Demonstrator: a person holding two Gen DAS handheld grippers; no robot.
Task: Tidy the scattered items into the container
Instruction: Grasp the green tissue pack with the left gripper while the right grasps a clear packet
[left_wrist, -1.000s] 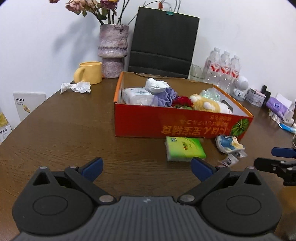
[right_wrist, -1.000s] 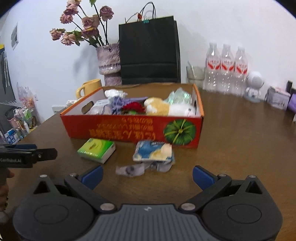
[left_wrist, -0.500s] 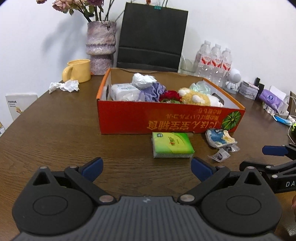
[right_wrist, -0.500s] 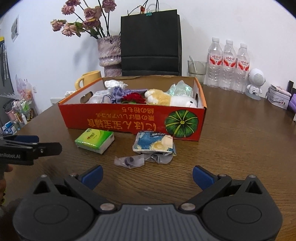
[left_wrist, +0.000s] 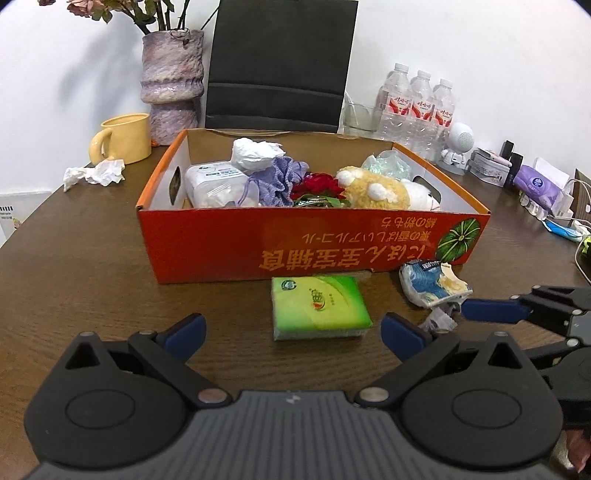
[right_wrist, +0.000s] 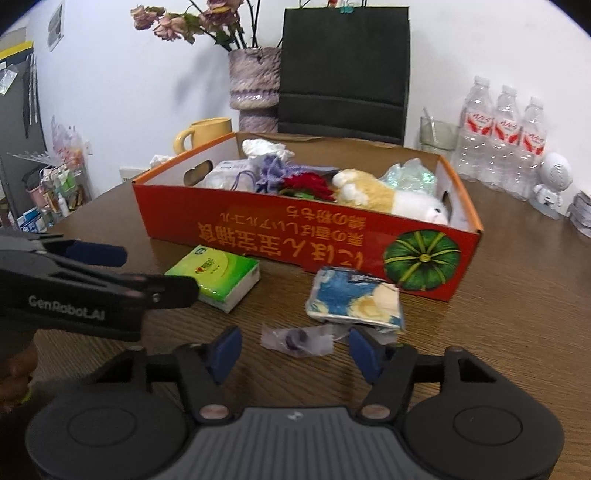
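The brown wooden table (left_wrist: 74, 258) carries an open orange cardboard box (left_wrist: 314, 243) printed with yellow Japanese lettering, upside down from here, and a green pumpkin at one end. Inside lie a white wipes pack (left_wrist: 214, 184), crumpled white paper, a purple cloth pouch (left_wrist: 284, 177), red flowers and a yellow-and-white plush toy (left_wrist: 373, 190). Behind the box stand a black paper bag (left_wrist: 280, 62), a purple vase (left_wrist: 171, 85) of dried roses, a yellow mug (left_wrist: 125, 138) and three water bottles (left_wrist: 417, 107) with red labels I cannot read.

On the table just in front of the box lies a green tissue pack (left_wrist: 317, 306); beside it, a crumpled blue-and-white wrapper (right_wrist: 354, 299) and a small clear wrapper (right_wrist: 295, 338) with something purple inside.

The left gripper (left_wrist: 291, 332), marked "GenRobot.AI" on its side, hovers with its fingers spread wide just short of the tissue pack. The right gripper (right_wrist: 295, 354) hovers, fingers apart, to either side of the clear wrapper, holding nothing.
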